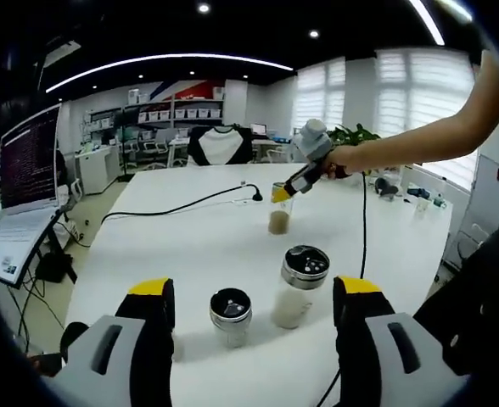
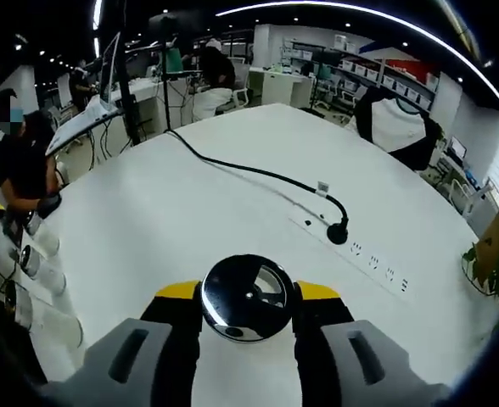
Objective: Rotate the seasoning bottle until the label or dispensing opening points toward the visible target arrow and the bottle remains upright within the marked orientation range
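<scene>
A clear seasoning bottle with brownish powder stands far out on the white table. My right gripper is shut on its top, held by a person's arm reaching in from the right. In the right gripper view the bottle's shiny round lid sits clamped between the yellow-tipped jaws of my right gripper. My left gripper is open, low over the near table. Ahead of its jaws stand a small dark-lidded shaker and a taller shaker with a perforated metal lid and white contents.
A black cable crosses the table to a plug in a white power strip. A laptop stands off the table's left side. Small items lie at the far right edge. Clear bottles show at the left rim.
</scene>
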`<state>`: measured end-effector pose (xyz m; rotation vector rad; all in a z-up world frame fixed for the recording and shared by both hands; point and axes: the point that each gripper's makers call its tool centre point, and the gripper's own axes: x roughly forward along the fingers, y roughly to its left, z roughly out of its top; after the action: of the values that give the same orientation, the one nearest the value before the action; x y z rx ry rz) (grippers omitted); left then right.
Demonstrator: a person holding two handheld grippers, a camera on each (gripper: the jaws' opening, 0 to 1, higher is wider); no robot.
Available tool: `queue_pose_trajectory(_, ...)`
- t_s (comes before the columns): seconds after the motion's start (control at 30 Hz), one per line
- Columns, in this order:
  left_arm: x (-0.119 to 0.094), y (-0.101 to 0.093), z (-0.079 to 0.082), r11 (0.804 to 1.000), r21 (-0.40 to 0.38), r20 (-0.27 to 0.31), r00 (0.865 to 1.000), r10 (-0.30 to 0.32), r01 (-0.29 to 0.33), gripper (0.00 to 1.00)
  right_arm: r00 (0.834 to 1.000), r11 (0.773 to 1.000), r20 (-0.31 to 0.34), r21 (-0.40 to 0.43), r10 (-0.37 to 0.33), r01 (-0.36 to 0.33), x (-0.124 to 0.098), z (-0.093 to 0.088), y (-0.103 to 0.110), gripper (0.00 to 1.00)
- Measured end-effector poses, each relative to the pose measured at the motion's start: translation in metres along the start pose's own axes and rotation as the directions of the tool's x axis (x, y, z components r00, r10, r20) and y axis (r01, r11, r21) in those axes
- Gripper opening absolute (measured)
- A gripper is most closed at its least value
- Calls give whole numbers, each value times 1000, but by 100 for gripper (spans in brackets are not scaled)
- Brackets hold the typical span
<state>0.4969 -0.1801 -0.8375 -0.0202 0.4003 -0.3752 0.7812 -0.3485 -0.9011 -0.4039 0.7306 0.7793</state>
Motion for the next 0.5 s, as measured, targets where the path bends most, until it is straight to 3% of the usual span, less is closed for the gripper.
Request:
queue_pose_trajectory(0.2, 10, -11, 3, 998, 25, -10, 999, -50, 51, 81, 1000, 1000, -10, -6, 15, -15, -6, -4, 4, 39)
queue_pose_trajectory(0.5, 19, -28, 4, 989, 55, -36, 991, -132, 134, 80, 999, 999, 14, 12, 41, -42, -40, -31, 35, 39)
